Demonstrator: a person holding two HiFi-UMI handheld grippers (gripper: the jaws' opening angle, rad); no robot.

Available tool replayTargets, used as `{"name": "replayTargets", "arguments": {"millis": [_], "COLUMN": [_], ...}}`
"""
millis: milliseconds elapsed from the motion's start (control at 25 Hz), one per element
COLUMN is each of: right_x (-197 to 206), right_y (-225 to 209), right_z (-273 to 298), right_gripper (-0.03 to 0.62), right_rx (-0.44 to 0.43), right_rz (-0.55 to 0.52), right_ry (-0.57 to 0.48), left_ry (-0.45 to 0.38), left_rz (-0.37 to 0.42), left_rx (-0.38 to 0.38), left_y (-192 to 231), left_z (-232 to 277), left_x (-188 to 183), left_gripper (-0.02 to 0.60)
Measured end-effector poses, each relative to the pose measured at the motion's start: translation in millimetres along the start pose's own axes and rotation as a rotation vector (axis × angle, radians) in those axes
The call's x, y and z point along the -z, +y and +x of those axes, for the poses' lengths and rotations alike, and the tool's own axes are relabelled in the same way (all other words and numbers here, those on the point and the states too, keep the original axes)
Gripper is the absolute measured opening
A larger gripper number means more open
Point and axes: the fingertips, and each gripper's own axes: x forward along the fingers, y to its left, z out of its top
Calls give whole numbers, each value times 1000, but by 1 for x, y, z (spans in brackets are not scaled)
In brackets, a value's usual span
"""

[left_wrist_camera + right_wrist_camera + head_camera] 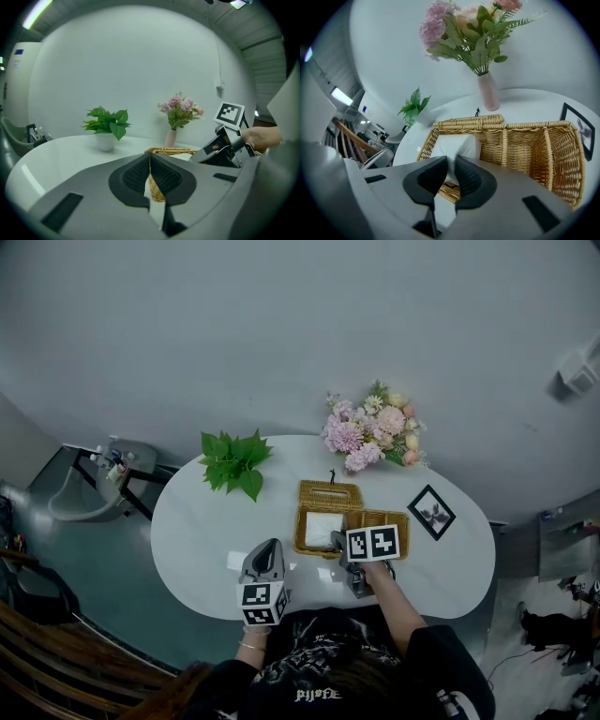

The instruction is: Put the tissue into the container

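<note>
Your right gripper (pixel 450 163), lower centre, pinches the tissue (pixel 457 144) in the basket (pixel 525 125); seat it flat, then release. Left gripper (pixel 150 160): closed.

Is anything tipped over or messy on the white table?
Nothing stands out. The green potted plant and pink flower vase stand upright, the woven wicker basket sits level with the white tissue in one compartment, and nothing is spilled.

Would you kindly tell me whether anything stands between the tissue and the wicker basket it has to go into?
Nothing visible does. The tissue already sits in the open left compartment of the wicker basket. Its near edge is between the jaws of the right gripper, and nothing covers that compartment.
</note>
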Motion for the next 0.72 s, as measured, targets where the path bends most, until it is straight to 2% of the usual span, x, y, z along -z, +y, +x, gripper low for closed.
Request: {"name": "replayTargets", "arguments": {"millis": [240, 720], "right_x": [0, 2], "right_y": [-5, -11], "right_z": [3, 13], "right_gripper": [78, 78], "right_rx": [15, 49], "right_rz": [24, 59], "right_ry": [4, 80], "left_ry": [10, 20], "left_rz": [1, -8], "left_rx": [11, 16], "left_y": [-1, 3], "left_z": [5, 13], "left_x": [1, 2], "left_gripper": [26, 26]}}
